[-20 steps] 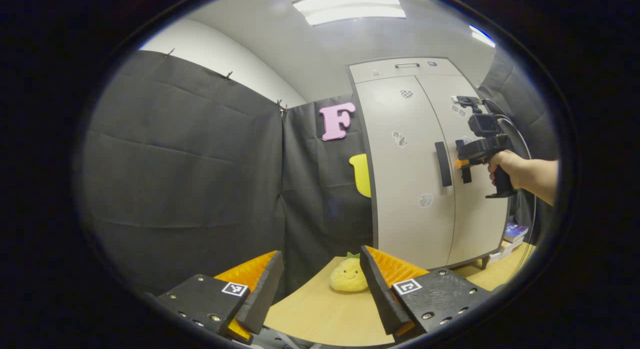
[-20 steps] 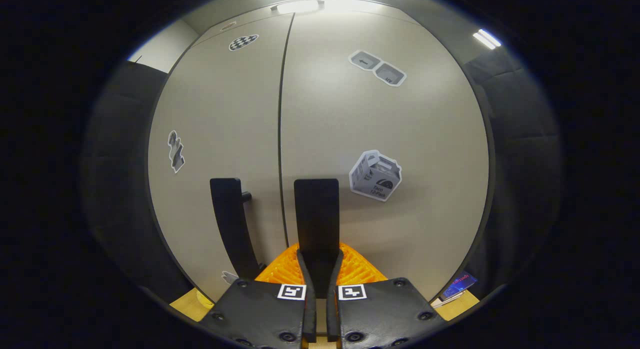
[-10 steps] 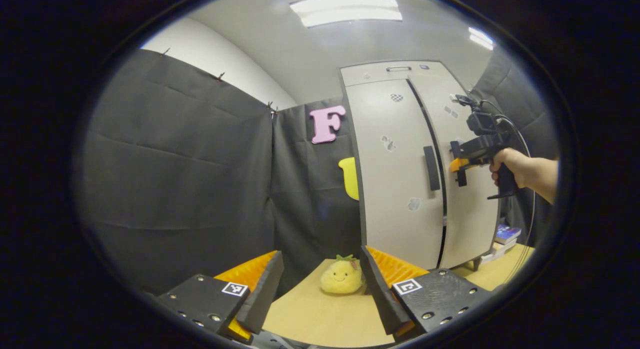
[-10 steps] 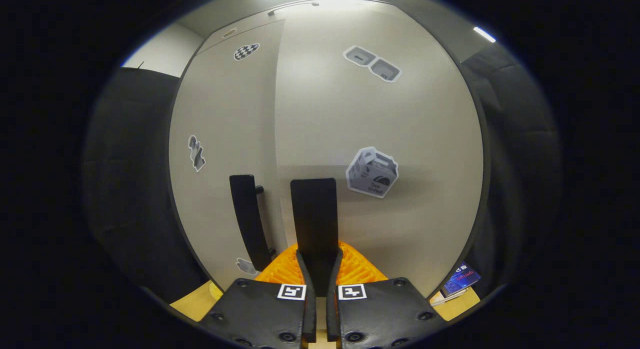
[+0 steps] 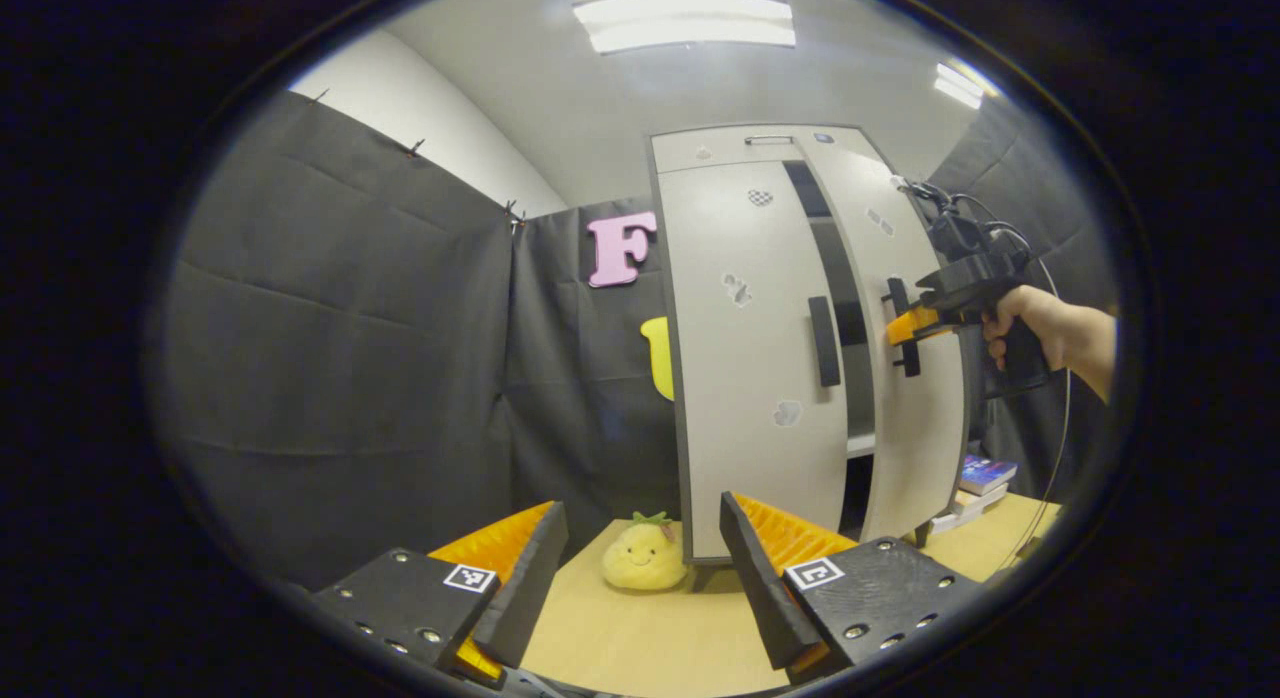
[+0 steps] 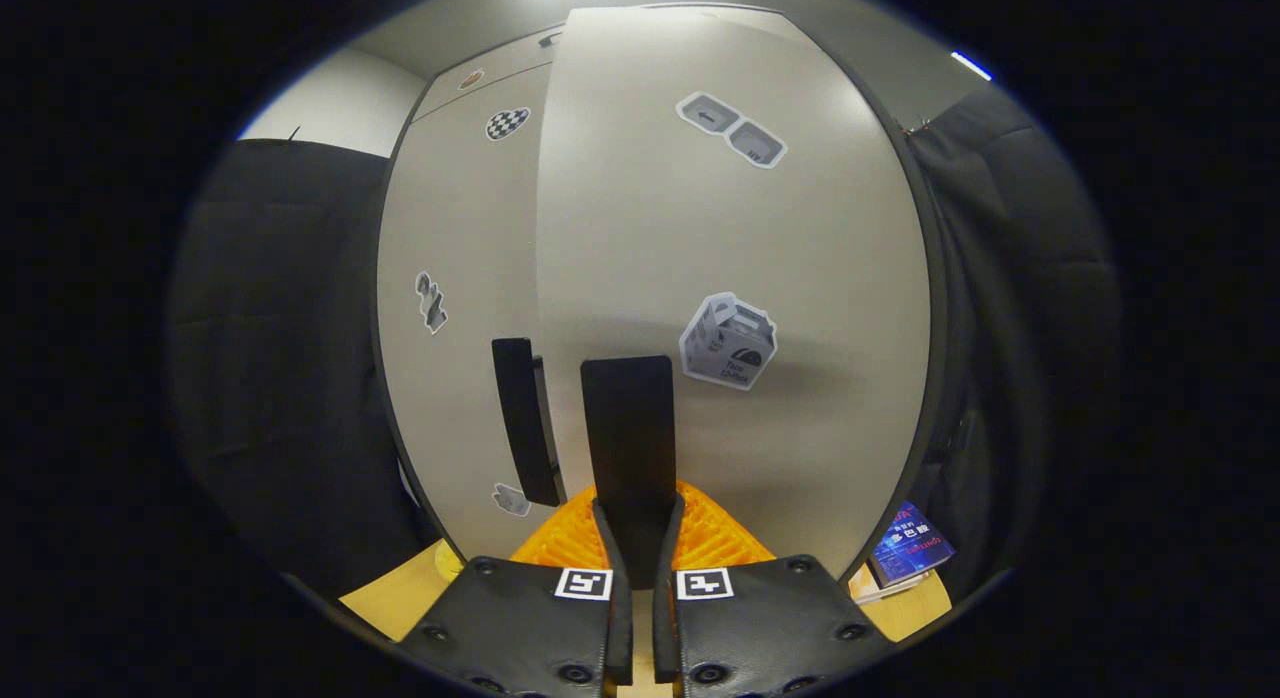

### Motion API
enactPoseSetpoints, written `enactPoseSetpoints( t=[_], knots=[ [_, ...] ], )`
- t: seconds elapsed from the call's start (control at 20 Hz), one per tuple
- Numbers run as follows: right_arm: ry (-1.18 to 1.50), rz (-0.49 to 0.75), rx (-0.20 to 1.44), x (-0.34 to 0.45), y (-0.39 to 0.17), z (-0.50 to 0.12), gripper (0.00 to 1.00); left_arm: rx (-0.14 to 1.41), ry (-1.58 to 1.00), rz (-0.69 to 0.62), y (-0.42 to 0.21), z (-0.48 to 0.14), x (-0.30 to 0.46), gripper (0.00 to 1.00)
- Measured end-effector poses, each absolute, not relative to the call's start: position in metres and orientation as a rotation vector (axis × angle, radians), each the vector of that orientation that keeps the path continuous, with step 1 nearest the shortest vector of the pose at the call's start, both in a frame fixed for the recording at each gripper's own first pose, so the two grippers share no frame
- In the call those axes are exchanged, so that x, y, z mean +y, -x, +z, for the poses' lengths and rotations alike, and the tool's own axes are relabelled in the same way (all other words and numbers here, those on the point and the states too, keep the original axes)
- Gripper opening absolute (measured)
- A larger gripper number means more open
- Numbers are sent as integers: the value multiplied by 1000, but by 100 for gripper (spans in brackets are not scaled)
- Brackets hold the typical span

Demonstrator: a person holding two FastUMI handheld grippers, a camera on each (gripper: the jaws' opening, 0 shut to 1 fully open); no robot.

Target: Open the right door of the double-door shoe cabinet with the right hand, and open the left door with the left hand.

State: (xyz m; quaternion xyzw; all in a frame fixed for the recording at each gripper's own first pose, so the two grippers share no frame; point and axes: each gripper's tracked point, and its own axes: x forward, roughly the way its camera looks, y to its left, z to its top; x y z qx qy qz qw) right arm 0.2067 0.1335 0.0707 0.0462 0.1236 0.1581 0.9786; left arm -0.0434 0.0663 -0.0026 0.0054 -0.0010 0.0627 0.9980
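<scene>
- In the left gripper view, the shoe cabinet (image 5: 760,348) stands on the wooden floor (image 5: 650,638). Its right door (image 5: 915,398) is swung partly out, a dark gap showing beside the shut left door (image 5: 750,378). There is open room between me and the left handle (image 5: 824,341). A yellow plush toy (image 5: 643,556) sits by the cabinet's foot. My left gripper (image 5: 640,588) has its fingers spread wide, holding nothing. My other hand (image 5: 1020,323) holds the right gripper (image 5: 905,328) at the right handle.
- In the right gripper view, the right door (image 6: 740,278) stands close in front of me, books (image 6: 905,553) lying low right. My right gripper (image 6: 632,538) is clamped on the right handle (image 6: 628,428).
</scene>
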Motion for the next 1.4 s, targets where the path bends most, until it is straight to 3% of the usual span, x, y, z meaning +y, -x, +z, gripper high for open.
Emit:
enactPoseSetpoints(
  t=[0.2,0.6,1.25,1.35,1.4],
  knots=[
    [-102,342,266,124,-190,70,10,-15,-13,91,35,3,52,90],
    [-118,387,279,87,-157,75,7,-38,-20,25,17,12,19,90],
    [-104,395,284,34,-128,76,6,-39,-13,-82,-2,11,-47,90],
    [-102,388,283,25,-125,77,12,-40,-17,-92,-5,11,-54,90],
    [-102,382,283,20,-123,77,9,-41,-18,-96,-6,11,-57,89]
  ],
)
